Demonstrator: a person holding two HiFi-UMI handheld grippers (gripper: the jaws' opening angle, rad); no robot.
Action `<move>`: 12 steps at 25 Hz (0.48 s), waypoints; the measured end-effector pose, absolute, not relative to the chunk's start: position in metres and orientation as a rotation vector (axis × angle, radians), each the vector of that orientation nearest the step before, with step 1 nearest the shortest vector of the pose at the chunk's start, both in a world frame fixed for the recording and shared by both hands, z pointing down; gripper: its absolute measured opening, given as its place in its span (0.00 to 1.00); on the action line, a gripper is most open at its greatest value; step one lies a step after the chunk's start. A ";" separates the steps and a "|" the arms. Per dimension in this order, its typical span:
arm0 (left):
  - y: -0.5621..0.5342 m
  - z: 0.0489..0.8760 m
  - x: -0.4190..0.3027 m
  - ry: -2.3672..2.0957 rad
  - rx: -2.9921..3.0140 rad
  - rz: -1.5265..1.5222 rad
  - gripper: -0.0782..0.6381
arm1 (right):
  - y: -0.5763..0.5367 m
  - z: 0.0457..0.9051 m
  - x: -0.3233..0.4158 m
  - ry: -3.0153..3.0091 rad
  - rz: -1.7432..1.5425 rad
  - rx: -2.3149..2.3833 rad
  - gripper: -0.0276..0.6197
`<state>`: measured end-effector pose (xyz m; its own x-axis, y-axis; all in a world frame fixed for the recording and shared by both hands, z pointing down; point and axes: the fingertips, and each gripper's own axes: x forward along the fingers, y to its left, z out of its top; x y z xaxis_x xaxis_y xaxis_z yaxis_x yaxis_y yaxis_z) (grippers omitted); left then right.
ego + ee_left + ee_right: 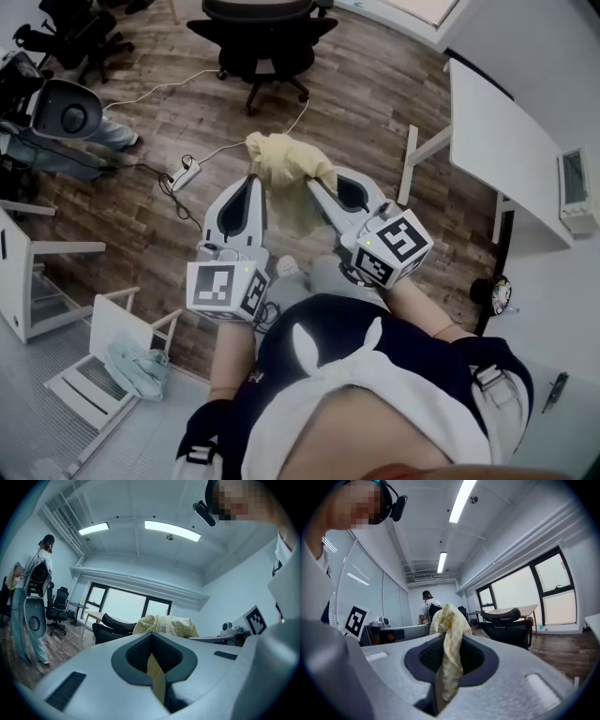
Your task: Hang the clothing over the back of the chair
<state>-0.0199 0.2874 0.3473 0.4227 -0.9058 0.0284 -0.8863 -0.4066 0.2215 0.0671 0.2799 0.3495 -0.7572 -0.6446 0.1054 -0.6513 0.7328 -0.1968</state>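
Yellow in a pale check, the cloth garment (pixel 281 161) is pinched by both tools: the left gripper (pixel 254 183) has its jaws shut on a thin edge of it, and the right gripper (pixel 315 185) has its jaws nearly together on a bunched fold. The fabric hangs between the two tips, in the air above the brown wood-plank floor (pixel 375 84). Well beyond it stands a black wheeled office chair (pixel 262 37), clear of the cloth, with a white table (pixel 497 131) off to the right.

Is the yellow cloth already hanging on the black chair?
No: the cloth is held between the left gripper and right gripper, short of the chair.
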 end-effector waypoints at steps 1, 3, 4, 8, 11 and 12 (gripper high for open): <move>0.285 0.348 -0.023 -1.579 2.473 -0.140 0.12 | 0.278 0.349 0.063 -2.893 0.351 1.086 0.13; 0.281 0.350 -0.027 -1.576 2.477 -0.136 0.12 | 0.275 0.348 0.057 -2.887 0.358 1.080 0.13; 0.279 0.350 -0.029 -1.573 2.479 -0.138 0.12 | 0.273 0.348 0.054 -2.885 0.360 1.075 0.13; 0.269 0.354 -0.040 -1.589 2.456 -0.171 0.12 | 0.261 0.347 0.044 -2.886 0.359 1.056 0.13; 0.255 0.361 -0.048 -1.602 2.429 -0.171 0.12 | 0.246 0.355 0.036 -2.879 0.376 1.043 0.13; 0.252 0.362 -0.051 -1.608 2.425 -0.165 0.12 | 0.241 0.358 0.033 -2.875 0.387 1.037 0.13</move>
